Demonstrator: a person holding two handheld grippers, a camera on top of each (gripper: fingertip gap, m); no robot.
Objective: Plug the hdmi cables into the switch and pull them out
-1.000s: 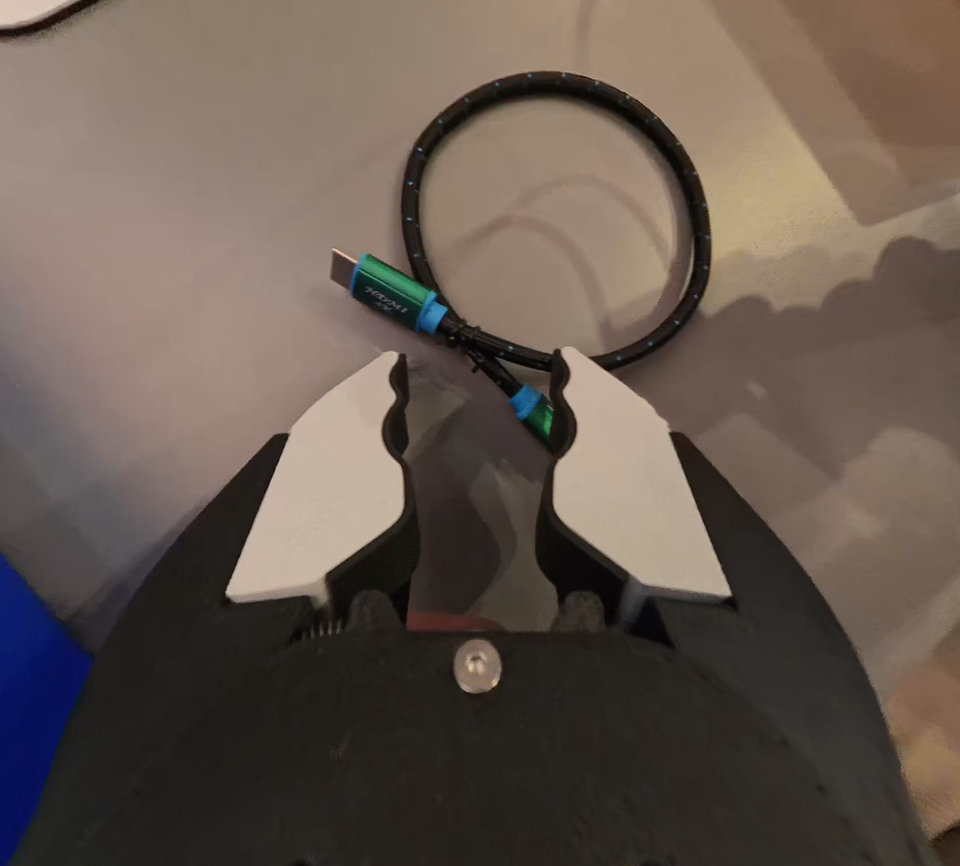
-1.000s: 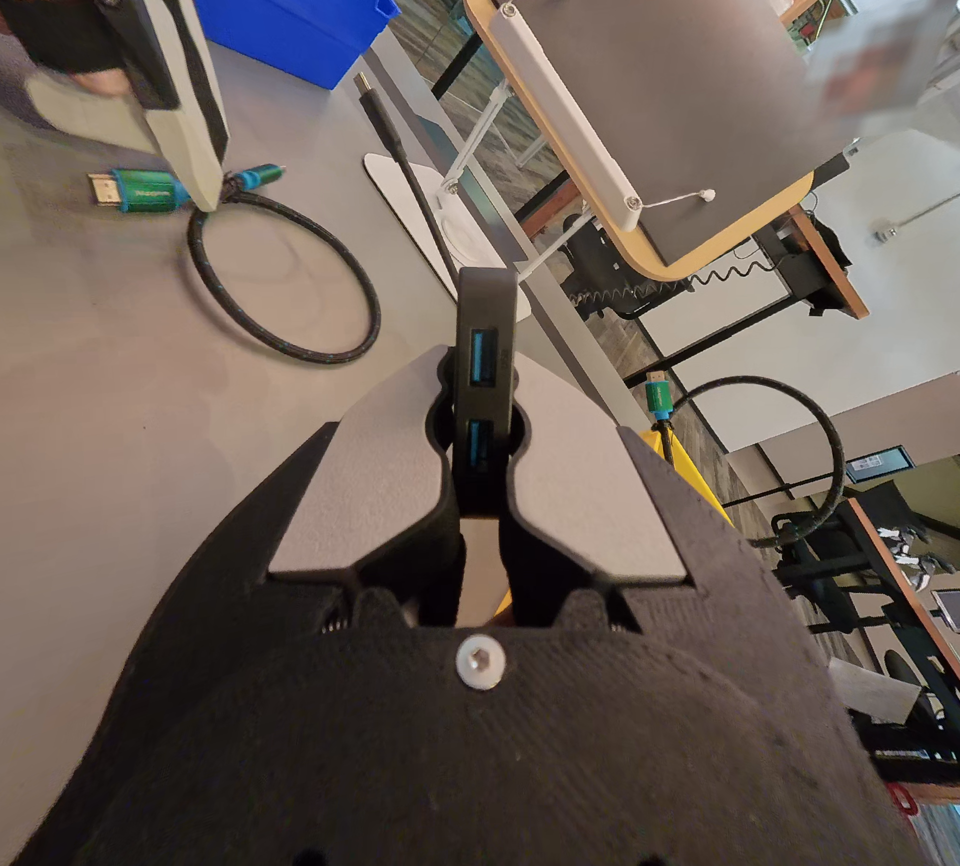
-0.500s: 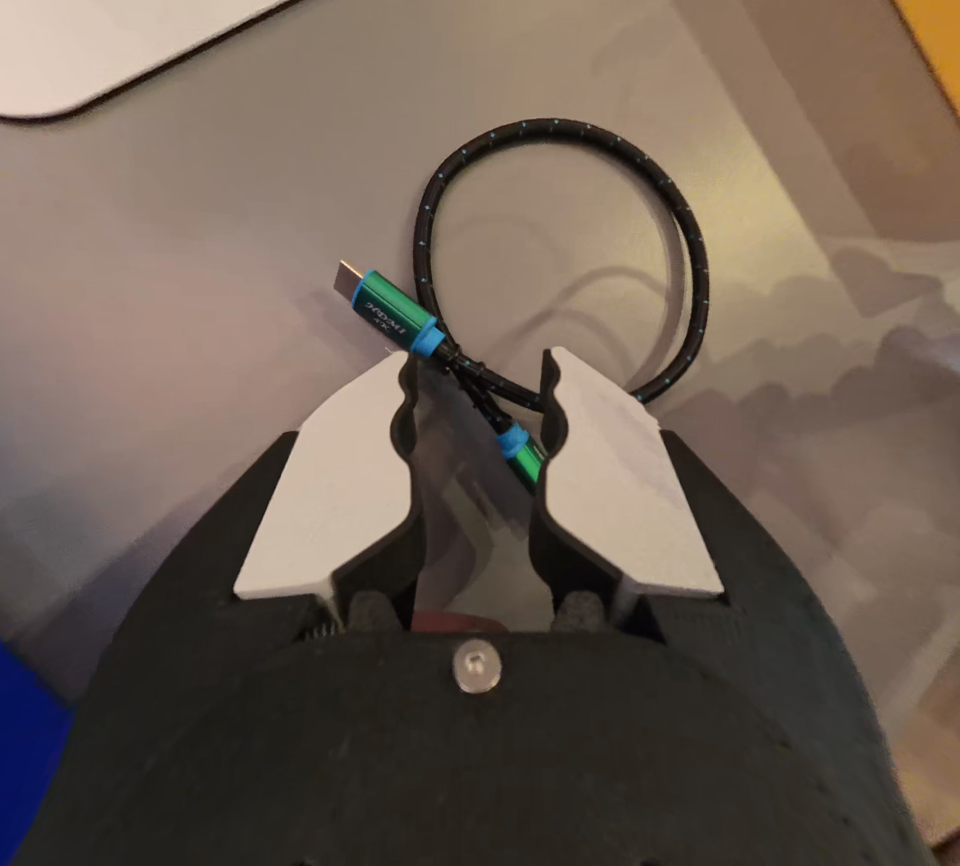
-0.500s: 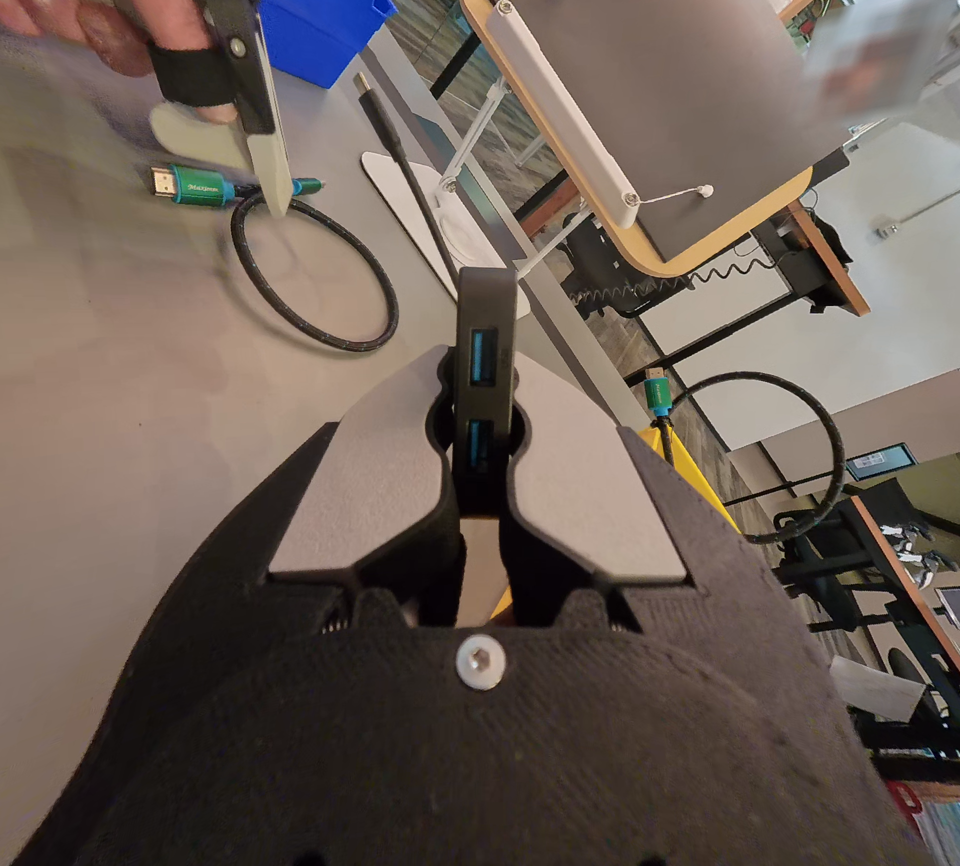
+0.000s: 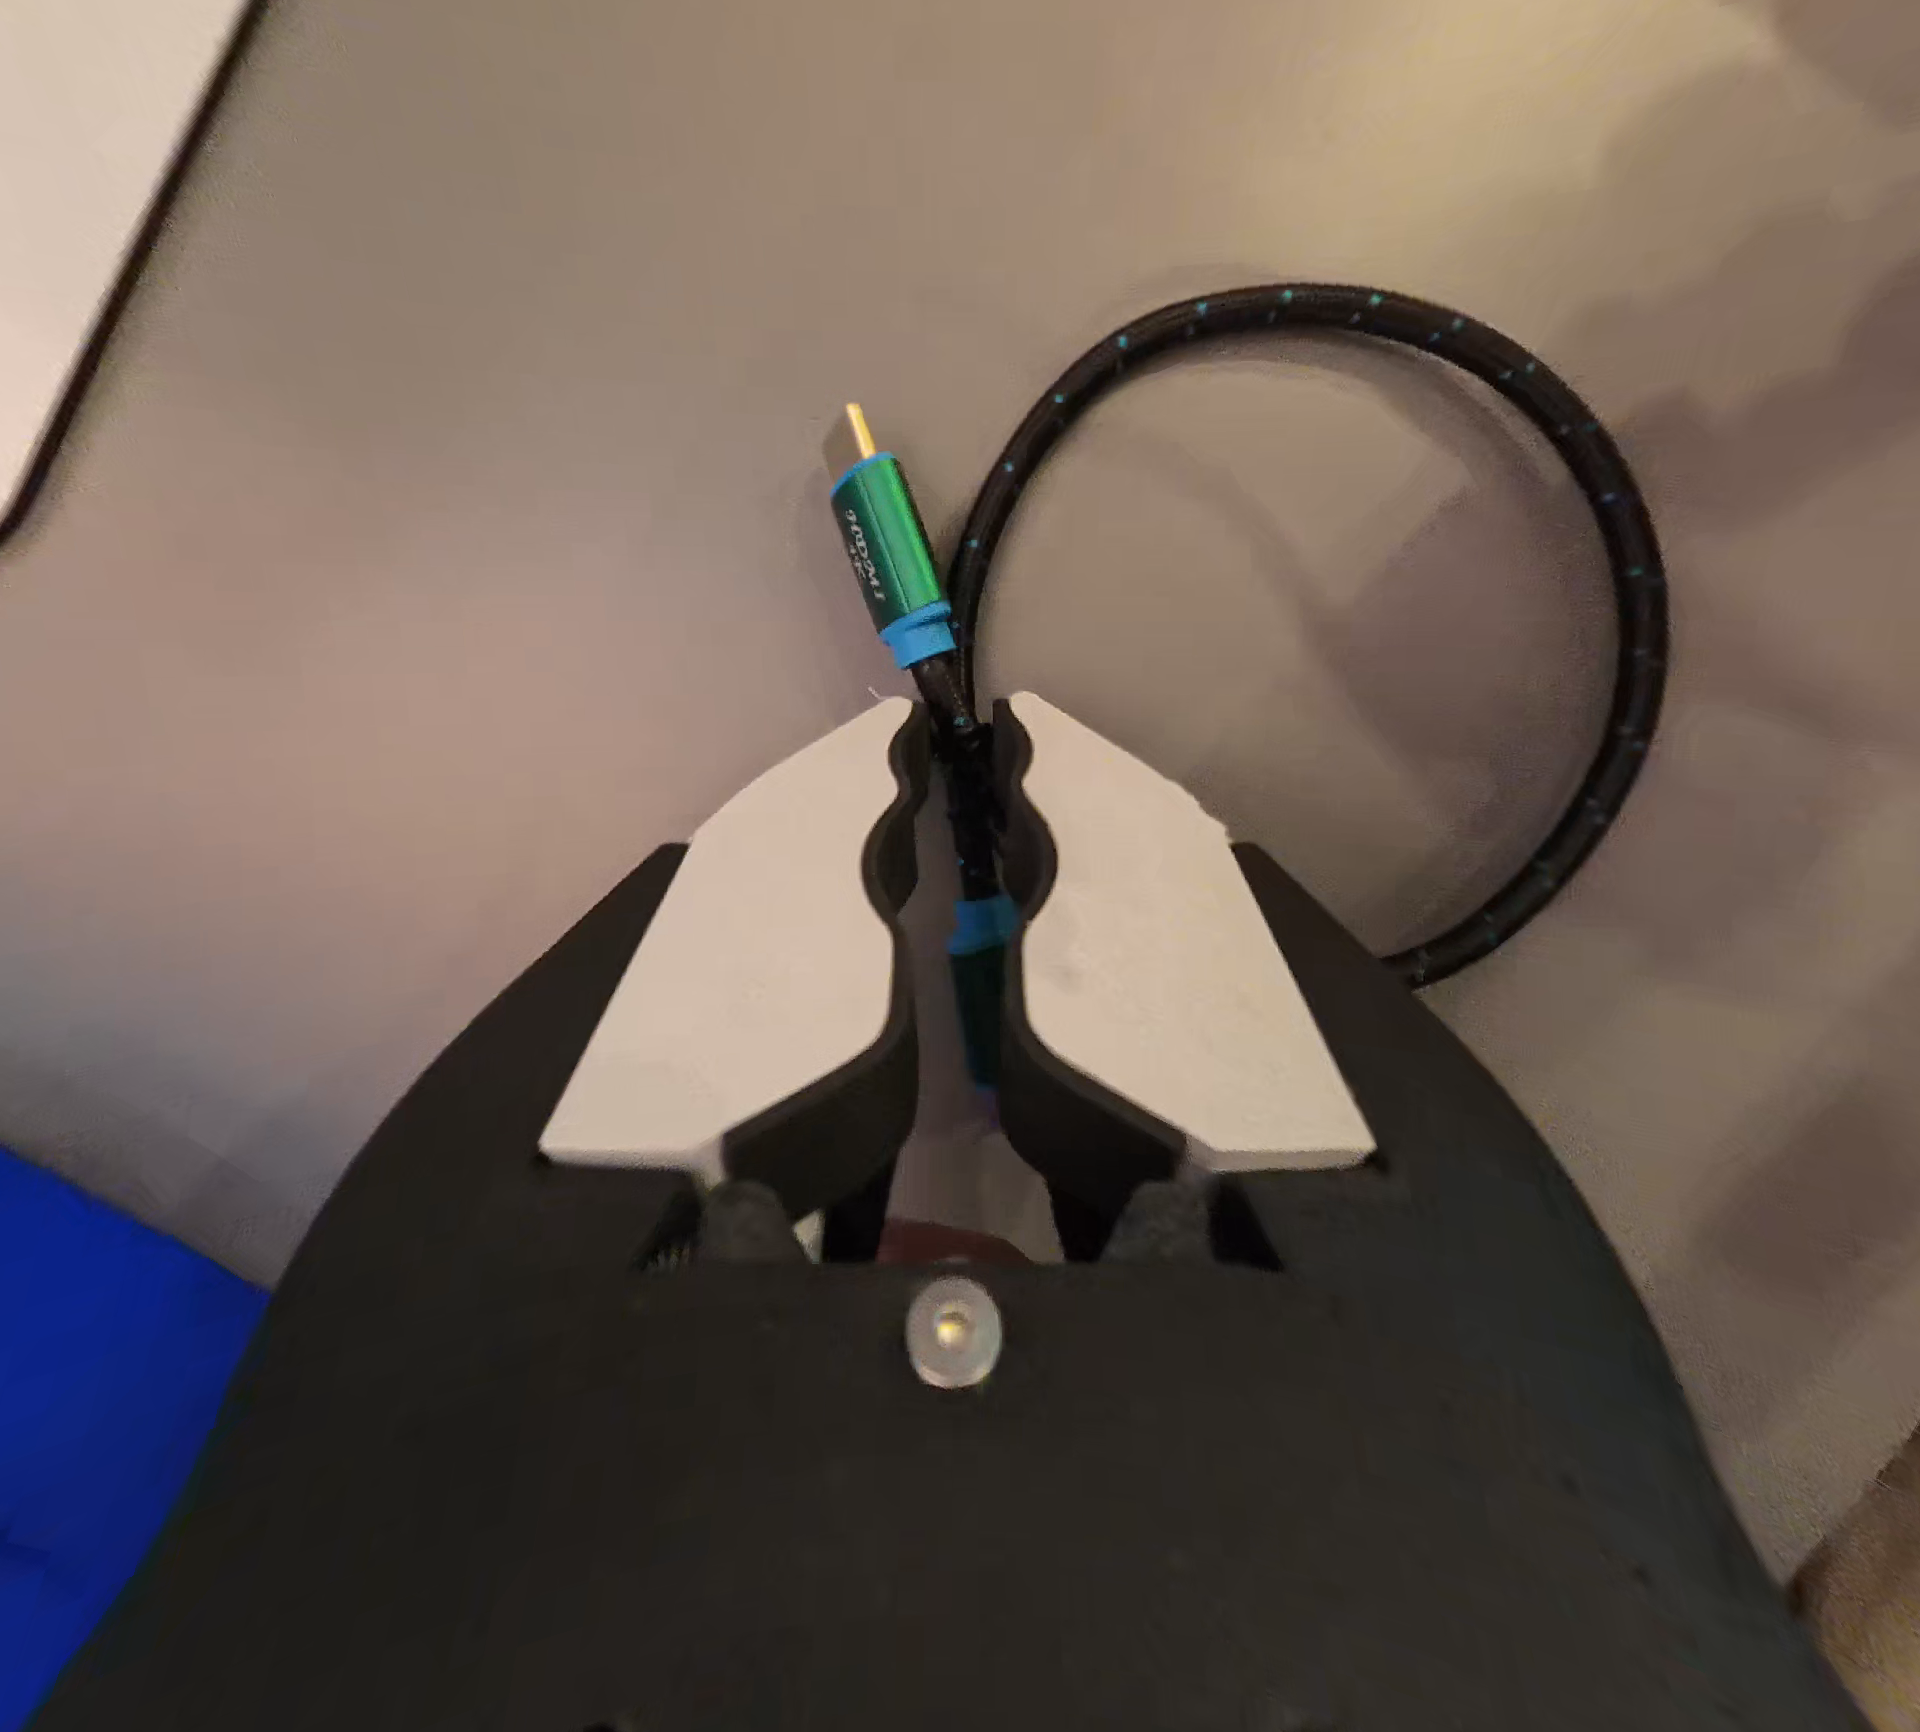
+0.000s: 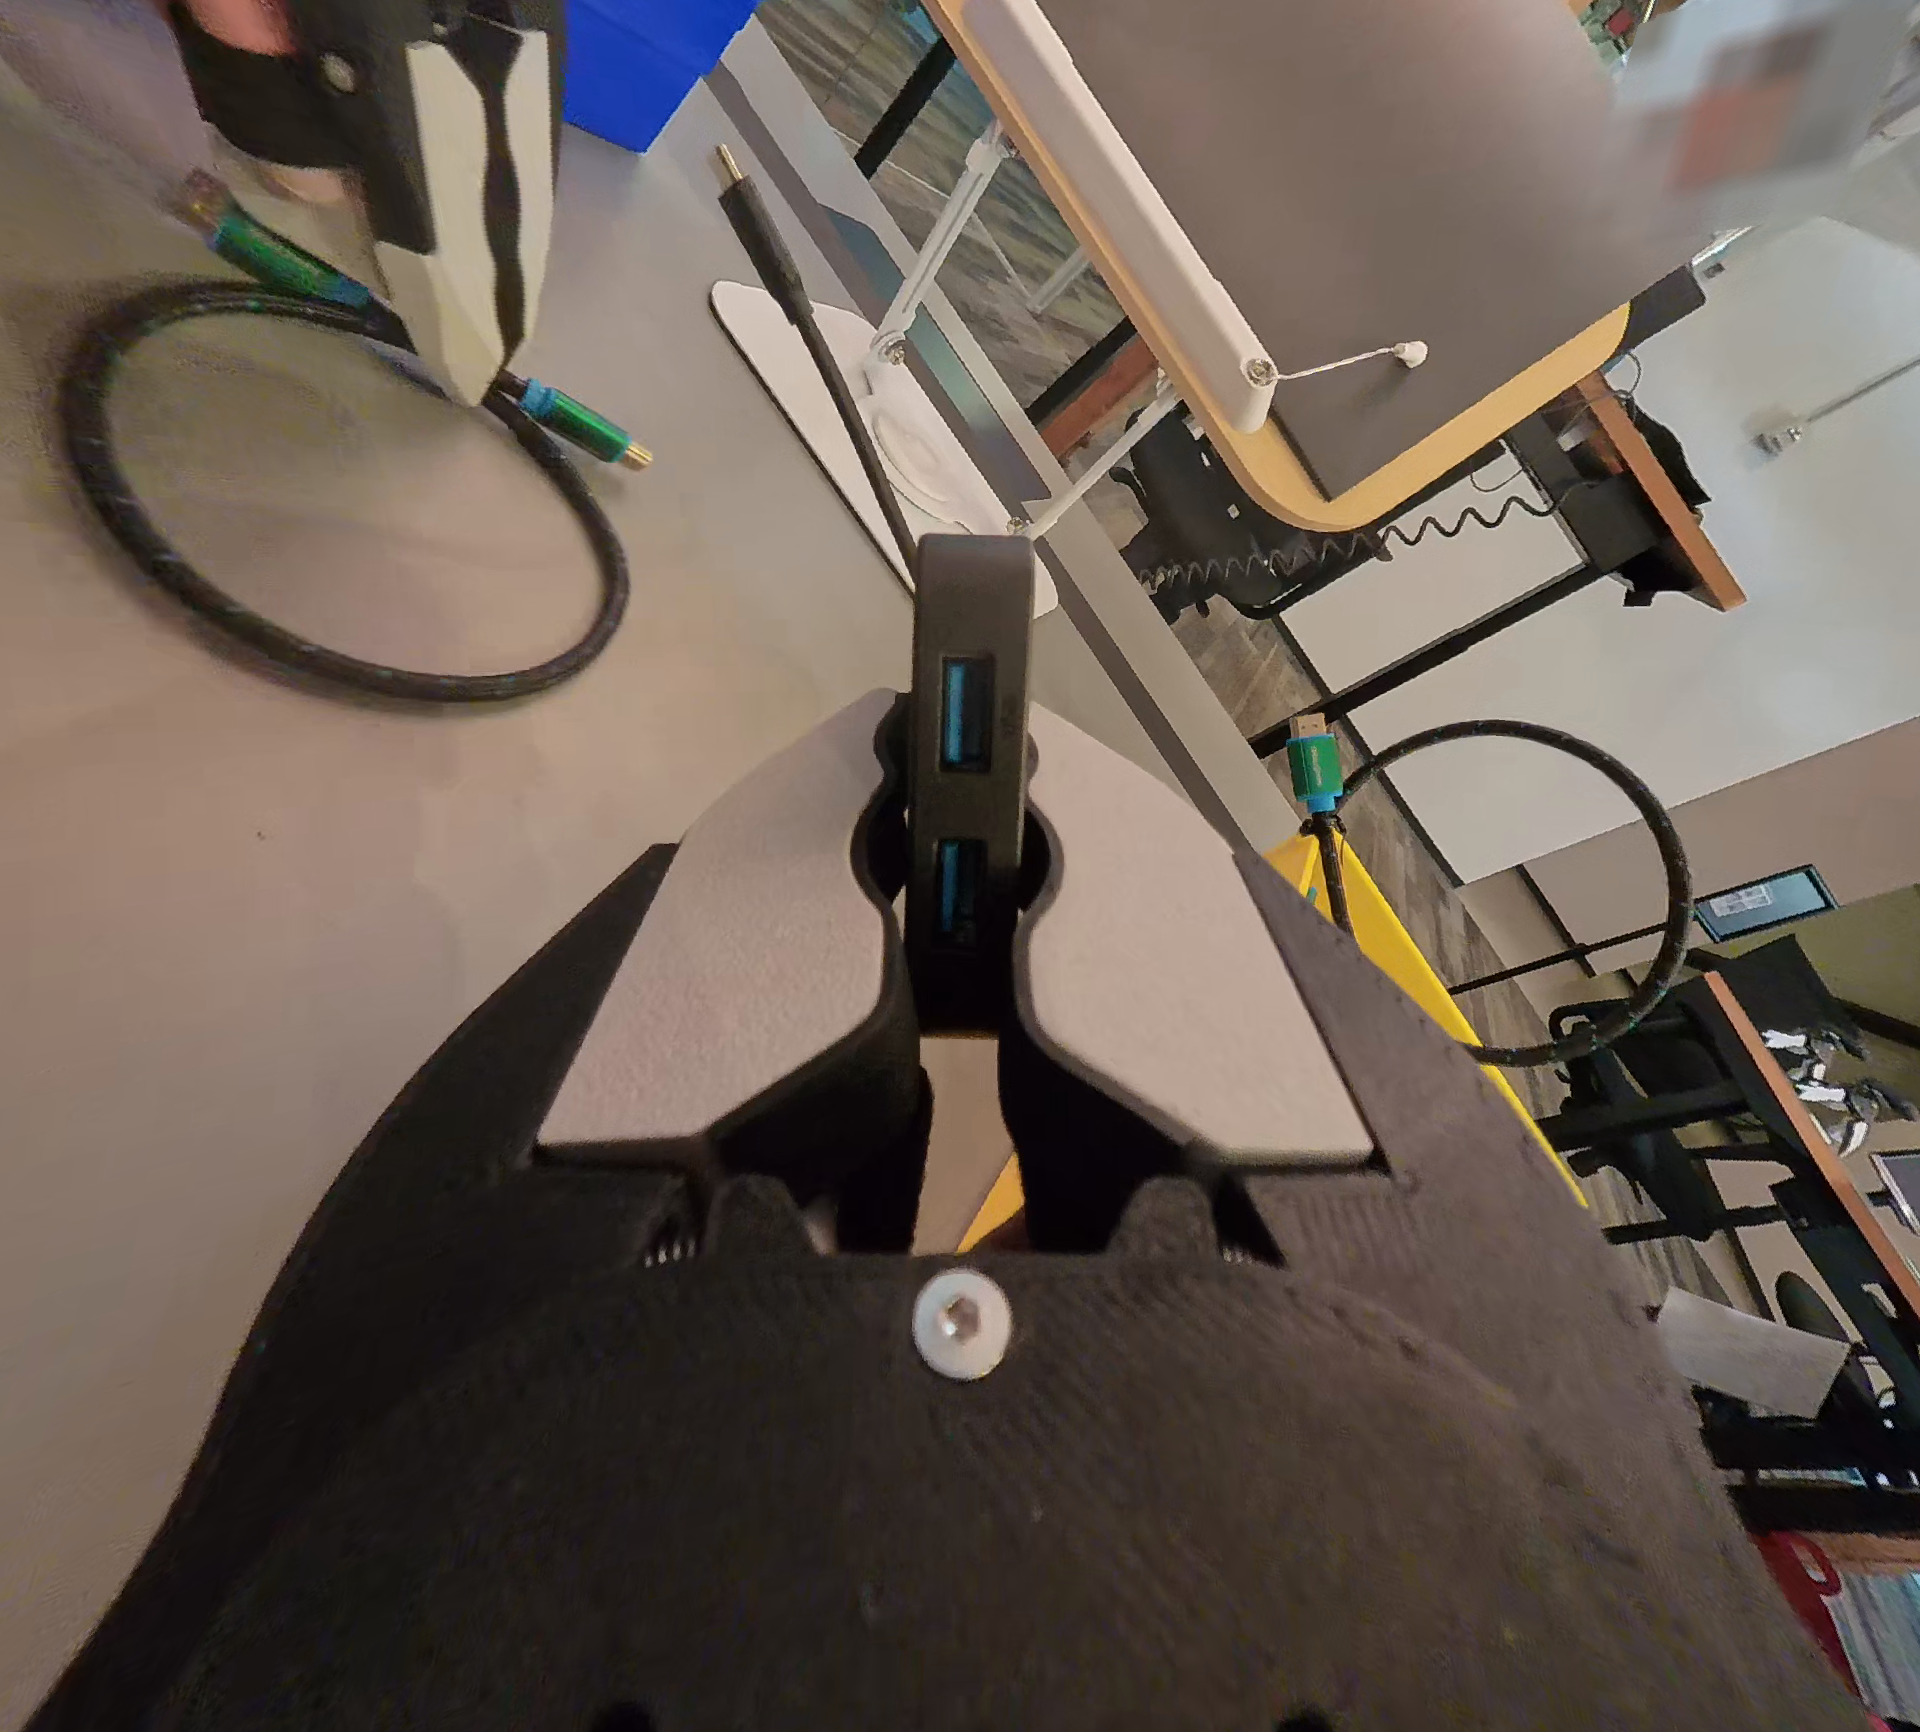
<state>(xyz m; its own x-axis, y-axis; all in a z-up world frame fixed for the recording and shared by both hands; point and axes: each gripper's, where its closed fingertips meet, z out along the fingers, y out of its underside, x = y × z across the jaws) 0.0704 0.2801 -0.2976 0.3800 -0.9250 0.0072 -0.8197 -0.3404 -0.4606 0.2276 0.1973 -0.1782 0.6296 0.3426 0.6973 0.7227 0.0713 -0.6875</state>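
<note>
A black braided HDMI cable lies in a loop on the grey table. My left gripper is shut on the cable just behind one green plug, which points away from me. The other green plug sits between my fingers. In the right wrist view the left gripper stands tip-down on that cable. My right gripper is shut on the black switch, held above the table with its blue ports facing the camera. The switch's thin lead sticks out ahead.
A second HDMI cable loops beside a yellow bin off the table's right edge. A blue bin stands at the far end, also in the left wrist view. A white stand base lies near the table edge. Across from one pair of fingers to the other is roughly 20 cm.
My left gripper has closed on the cable where its ends cross, and the free plug has swung to point away. My right gripper still holds the switch in the same place.
</note>
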